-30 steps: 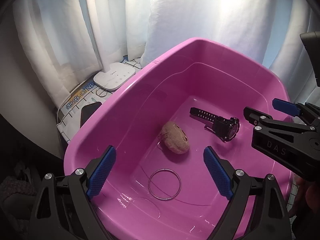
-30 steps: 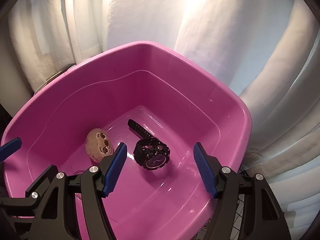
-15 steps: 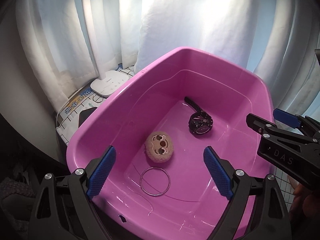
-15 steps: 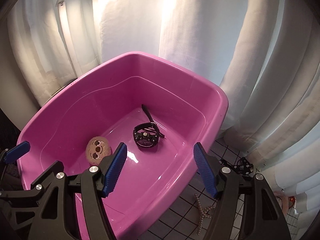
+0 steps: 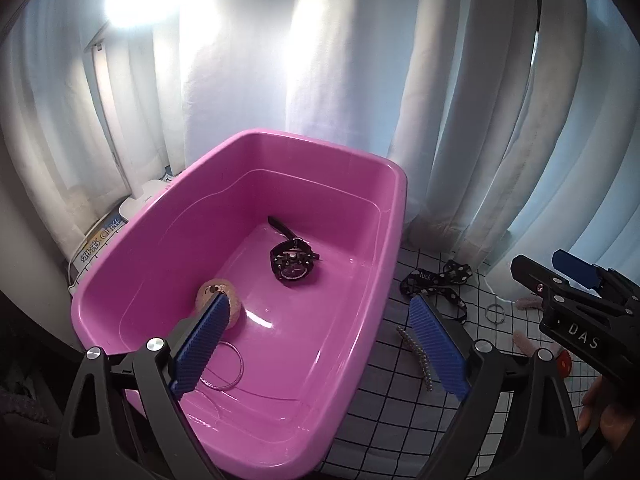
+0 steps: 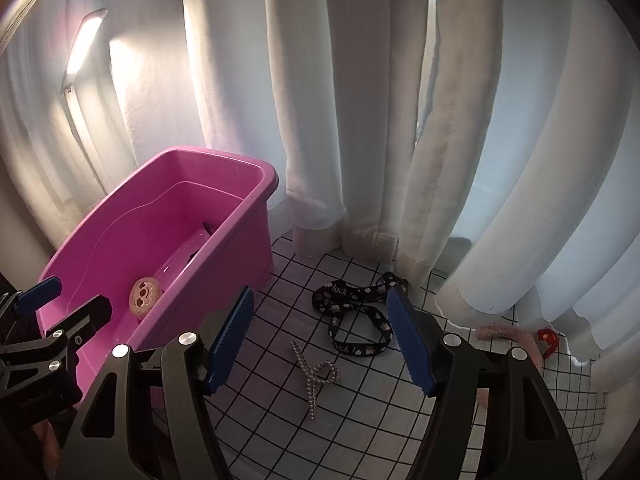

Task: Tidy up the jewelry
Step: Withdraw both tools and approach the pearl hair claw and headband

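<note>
The pink tub (image 6: 168, 216) stands on the grid-patterned cloth (image 6: 372, 412), with white curtains (image 6: 360, 100) hanging behind it. Inside the tub, near its close end, lies a round plush face (image 6: 145, 295). Right of the tub, on the cloth, rests a pearl strand (image 6: 314, 372); farther right of it lies a black printed lanyard (image 6: 356, 316). The right gripper (image 6: 324, 342) hangs above the cloth just right of the tub, jaws wide apart, empty. The left gripper (image 6: 52, 312) shows at the tub's near left edge.

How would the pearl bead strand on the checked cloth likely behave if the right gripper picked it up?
The pearl strand lies in a loose loop with a straight tail, so it probably drapes limply from the right gripper. Its small round beads look smooth, so it may slip between the pads.
</note>
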A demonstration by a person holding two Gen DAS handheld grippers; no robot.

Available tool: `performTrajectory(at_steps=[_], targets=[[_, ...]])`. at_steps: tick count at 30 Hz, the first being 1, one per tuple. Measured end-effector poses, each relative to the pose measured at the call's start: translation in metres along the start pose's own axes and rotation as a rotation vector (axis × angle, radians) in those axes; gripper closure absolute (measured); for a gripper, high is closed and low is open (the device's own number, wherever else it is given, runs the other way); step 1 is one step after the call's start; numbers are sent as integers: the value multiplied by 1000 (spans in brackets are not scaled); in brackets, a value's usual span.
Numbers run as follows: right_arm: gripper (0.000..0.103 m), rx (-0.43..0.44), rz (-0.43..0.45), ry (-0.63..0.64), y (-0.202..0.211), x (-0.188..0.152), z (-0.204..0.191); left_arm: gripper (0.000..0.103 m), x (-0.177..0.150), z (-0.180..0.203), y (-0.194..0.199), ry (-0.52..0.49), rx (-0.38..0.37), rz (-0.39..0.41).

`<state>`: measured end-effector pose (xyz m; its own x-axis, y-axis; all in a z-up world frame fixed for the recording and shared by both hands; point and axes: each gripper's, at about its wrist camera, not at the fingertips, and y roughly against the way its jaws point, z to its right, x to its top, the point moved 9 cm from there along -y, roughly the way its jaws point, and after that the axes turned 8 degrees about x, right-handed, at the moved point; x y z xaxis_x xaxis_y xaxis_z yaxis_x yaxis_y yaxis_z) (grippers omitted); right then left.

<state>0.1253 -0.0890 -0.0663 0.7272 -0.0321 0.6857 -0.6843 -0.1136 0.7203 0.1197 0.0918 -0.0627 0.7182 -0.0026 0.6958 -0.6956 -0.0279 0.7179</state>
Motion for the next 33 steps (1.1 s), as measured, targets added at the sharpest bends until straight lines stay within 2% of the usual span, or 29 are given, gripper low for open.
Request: performTrajectory(at_steps=[7,15,19,24,29,33], targets=[[38,-99,7,-116,36,-34,84,10,-20,67,14,-64,-109,-3],[38,-174,-41,-245,49,-106,163,8,-61,126,13,-99,-185,-51],[38,-194,-68,-298,46,-141,194,8,-81,141,1,-111,-167,-77],[38,-203,-106,-344,34,-172,225,8,-101,145,-26,-122,-103,-90],[38,-194,-119,-357,22,-186,242,8,-112,139,-56,-65,-54,-124],[38,-183,-135,-367,11,-192,254,8,-117,143,-82,-70,-3,-149]])
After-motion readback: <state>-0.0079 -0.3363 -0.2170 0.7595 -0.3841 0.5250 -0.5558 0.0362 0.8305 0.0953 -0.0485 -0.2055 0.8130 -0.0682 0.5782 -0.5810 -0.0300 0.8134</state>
